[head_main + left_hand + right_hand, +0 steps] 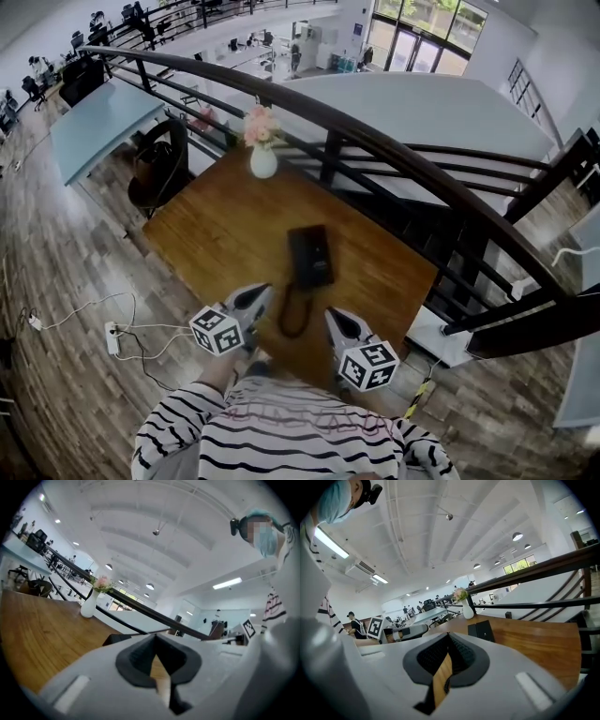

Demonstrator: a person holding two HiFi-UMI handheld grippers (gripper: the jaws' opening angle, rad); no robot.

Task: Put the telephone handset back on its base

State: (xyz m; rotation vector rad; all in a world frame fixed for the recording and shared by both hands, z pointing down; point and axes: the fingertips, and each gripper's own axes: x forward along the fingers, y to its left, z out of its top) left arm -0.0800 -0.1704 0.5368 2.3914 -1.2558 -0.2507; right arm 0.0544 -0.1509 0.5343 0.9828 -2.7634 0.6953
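head view: phone cord [281, 317] | right gripper view: left tool [423, 630]

In the head view the telephone [310, 255] is too small and dark to make out its parts, the left gripper [155, 641] hides all but its dark corner in the left gripper view, and the near edge crops the person's striped shirt [291, 436].

A brown wooden table [225, 225] stands against a dark curved railing [375, 141]. At its far edge sits a white vase [263, 161] of pink flowers [260, 122]. On the plank floor [66, 281] to the left lies a white power strip [112, 338] with trailing cables [150, 326]. Farther left stands a pale blue desk [98, 122].
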